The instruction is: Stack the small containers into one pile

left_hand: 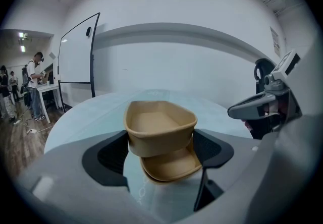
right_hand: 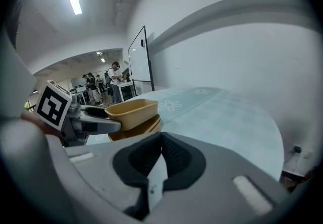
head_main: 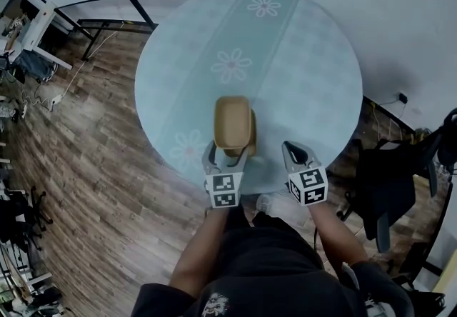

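Note:
Two tan containers rest near the front edge of the round table (head_main: 314, 73). The upper container (head_main: 232, 121) (left_hand: 159, 126) (right_hand: 132, 111) lies askew over the lower container (head_main: 253, 140) (left_hand: 169, 166) (right_hand: 144, 128), which pokes out at its near and right side. My left gripper (head_main: 228, 153) (left_hand: 160, 140) has its jaws wide apart, and the pads press on both sides of the upper container's near end. To the right of the stack, my right gripper (head_main: 296, 155) (right_hand: 160, 137) is shut with nothing in it.
The table wears a pale blue cloth with flower prints. A black chair with a bag (head_main: 389, 180) stands close at the right of the table. A whiteboard on a stand (left_hand: 75, 61) and several people at desks (left_hand: 35, 84) are off to the far left, across wood flooring.

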`<state>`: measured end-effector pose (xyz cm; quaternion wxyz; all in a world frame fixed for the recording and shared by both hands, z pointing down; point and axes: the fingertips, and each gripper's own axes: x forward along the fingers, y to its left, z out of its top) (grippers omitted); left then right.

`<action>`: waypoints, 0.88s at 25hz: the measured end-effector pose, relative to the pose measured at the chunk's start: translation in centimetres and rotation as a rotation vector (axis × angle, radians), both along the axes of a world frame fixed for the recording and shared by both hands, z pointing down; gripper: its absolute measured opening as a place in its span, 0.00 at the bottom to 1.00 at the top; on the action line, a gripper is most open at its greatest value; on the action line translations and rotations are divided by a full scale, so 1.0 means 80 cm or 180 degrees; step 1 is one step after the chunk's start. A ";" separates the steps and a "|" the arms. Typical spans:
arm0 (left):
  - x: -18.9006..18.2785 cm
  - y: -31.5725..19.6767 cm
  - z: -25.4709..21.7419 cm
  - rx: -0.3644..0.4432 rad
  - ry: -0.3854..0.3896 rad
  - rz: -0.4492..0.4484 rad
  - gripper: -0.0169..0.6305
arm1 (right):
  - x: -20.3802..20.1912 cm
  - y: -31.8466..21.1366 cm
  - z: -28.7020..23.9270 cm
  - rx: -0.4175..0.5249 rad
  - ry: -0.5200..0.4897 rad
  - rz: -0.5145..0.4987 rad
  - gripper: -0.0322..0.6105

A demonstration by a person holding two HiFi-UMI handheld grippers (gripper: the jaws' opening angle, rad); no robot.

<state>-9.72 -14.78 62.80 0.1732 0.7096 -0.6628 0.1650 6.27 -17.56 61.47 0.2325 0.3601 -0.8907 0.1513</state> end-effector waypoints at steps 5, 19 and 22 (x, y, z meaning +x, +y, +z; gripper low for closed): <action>0.014 0.007 0.006 -0.0002 0.0016 0.0019 0.66 | 0.006 0.004 0.002 0.0002 -0.0005 -0.0026 0.05; 0.029 0.016 0.021 -0.0057 -0.0009 0.0024 0.66 | 0.018 0.009 0.001 0.0007 0.0009 -0.0056 0.05; 0.025 0.018 0.021 -0.0069 -0.0024 0.0018 0.66 | 0.015 0.010 0.003 0.0004 0.0007 -0.0069 0.05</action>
